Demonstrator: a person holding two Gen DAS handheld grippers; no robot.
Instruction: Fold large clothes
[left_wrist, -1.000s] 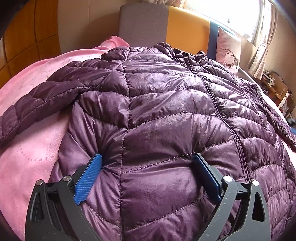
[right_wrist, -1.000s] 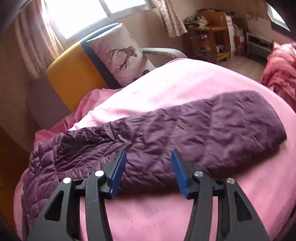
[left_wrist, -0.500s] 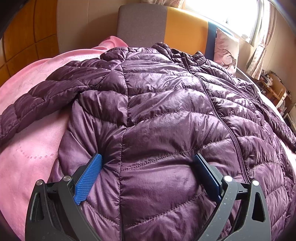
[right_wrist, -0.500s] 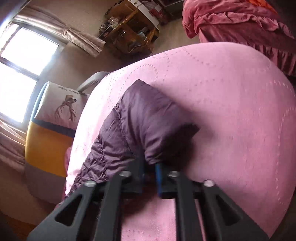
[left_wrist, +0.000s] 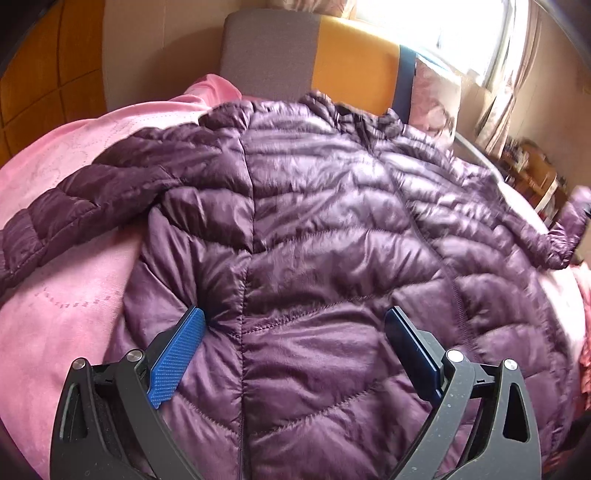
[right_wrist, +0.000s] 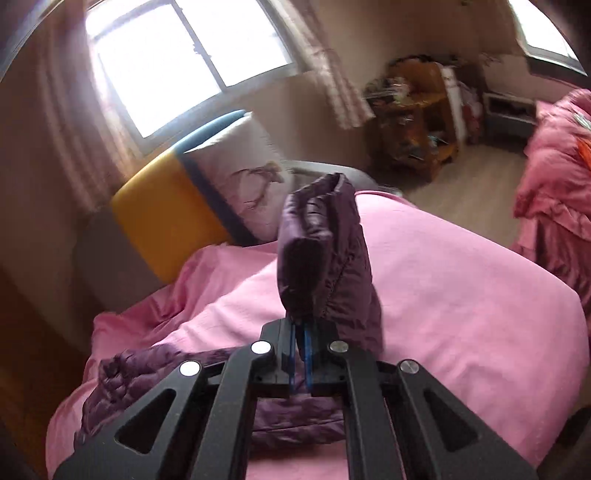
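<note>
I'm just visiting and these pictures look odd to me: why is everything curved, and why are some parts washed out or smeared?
Left wrist view: the fisheye lens bulges the purple jacket; the window is blown out white. Right wrist view: the window glares too, the shelf and curtains smear with motion blur, while the sleeve clamped in the right gripper stays fairly sharp.

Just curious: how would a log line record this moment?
left gripper open on jacket | right gripper shut on sleeve, lifted

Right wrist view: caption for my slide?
Right gripper shut on purple jacket sleeve, lifted above pink bedspread.
</note>
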